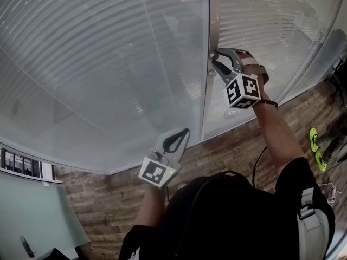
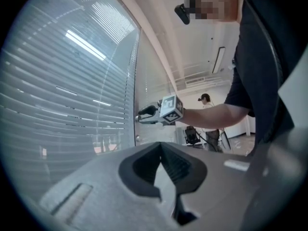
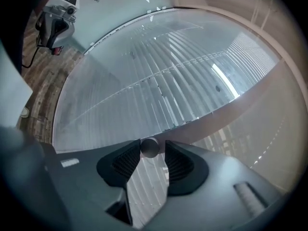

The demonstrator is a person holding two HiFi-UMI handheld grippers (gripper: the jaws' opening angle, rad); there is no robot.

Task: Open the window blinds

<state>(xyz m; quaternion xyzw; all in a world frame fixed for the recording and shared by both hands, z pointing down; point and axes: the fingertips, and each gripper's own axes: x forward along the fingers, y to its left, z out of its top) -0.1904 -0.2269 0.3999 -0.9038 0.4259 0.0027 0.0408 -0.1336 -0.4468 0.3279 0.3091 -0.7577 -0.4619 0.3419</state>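
Observation:
Closed slatted blinds (image 1: 97, 64) hang behind glass, with a second pane (image 1: 271, 26) beyond a metal post (image 1: 214, 15). In the right gripper view a small round knob (image 3: 149, 148) sits between the fingertips of my right gripper (image 3: 151, 146), which is shut on it. From the head view that gripper (image 1: 214, 56) is raised, its tips against the post. The left gripper view shows it (image 2: 140, 114) from the side. My left gripper (image 1: 185, 130) hangs lower, in front of the left pane. Its jaws (image 2: 160, 144) are shut with nothing in them.
Wood-plank floor (image 1: 227, 150) runs below the glass. A pale tabletop (image 1: 32, 215) lies at the lower left, and green objects (image 1: 314, 140) are on the floor at right. A person (image 2: 207, 119) and a chair (image 2: 191, 134) stand far behind.

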